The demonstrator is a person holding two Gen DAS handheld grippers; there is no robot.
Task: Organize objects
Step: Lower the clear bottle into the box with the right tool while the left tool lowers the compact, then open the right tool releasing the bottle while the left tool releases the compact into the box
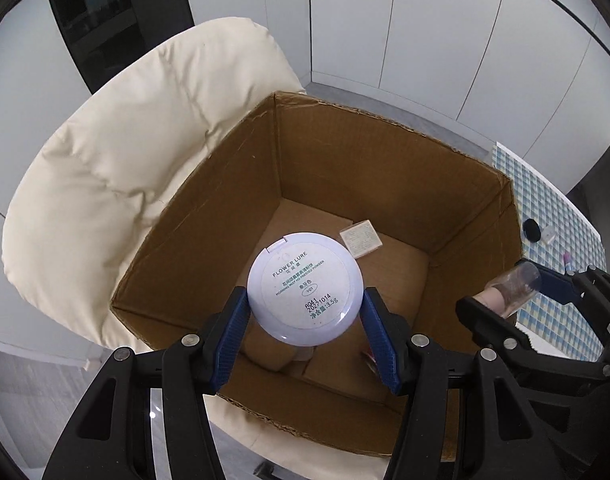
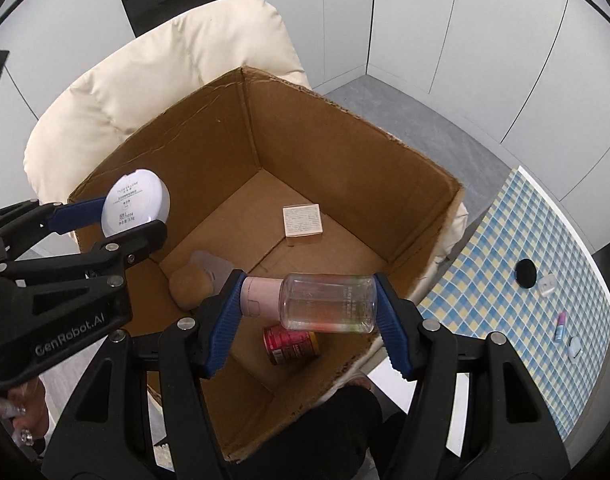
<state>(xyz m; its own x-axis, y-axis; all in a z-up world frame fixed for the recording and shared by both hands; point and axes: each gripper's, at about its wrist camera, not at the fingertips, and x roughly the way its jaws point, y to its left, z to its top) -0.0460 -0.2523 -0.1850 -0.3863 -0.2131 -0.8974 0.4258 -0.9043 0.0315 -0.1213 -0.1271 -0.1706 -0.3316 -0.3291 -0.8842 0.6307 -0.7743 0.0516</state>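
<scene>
From the left wrist view, the left gripper (image 1: 305, 312) was clamped on a round white powder compact (image 1: 305, 280), its blue pads (image 1: 233, 332) pressed against opposite edges of the disc, the printed face turned toward the camera. The compact hung over the open cardboard box (image 1: 385, 152), directly above the floor of it, so the relation that mattered was vertical: the box interior lay straight below and ahead of the pads, with nothing between. A small cream carton (image 1: 361, 238) lay flat on the box floor just beyond the compact. The box sat on a cream cushioned chair (image 1: 125, 152). At the right edge the right gripper (image 1: 541, 288) held a clear bottle (image 1: 517, 288) over the box's right wall, beside a checked surface (image 1: 553, 216).

From the right wrist view, the right gripper (image 2: 309, 308) was clamped on the clear bottle (image 2: 329, 306) end to end, one pad on its pink cap (image 2: 261, 296) and the other on its base, so the bottle's long axis ran across between the pads, level with the box rim. It hung over the near part of the box (image 2: 345, 152), with a red tin (image 2: 291, 346) lying on its side directly beneath it and a tan rounded thing (image 2: 189, 284), which I cannot identify, to the left on the floor. The cream carton (image 2: 303, 224) lay farther in. The left gripper (image 2: 137, 216) with the compact (image 2: 135, 208) stood over the box's left wall. Both loads seemed placed for release into the box, the bottle likely to land on or beside the tin. Several small items (image 2: 525, 274) remained on the checked surface (image 2: 505, 240).
</scene>
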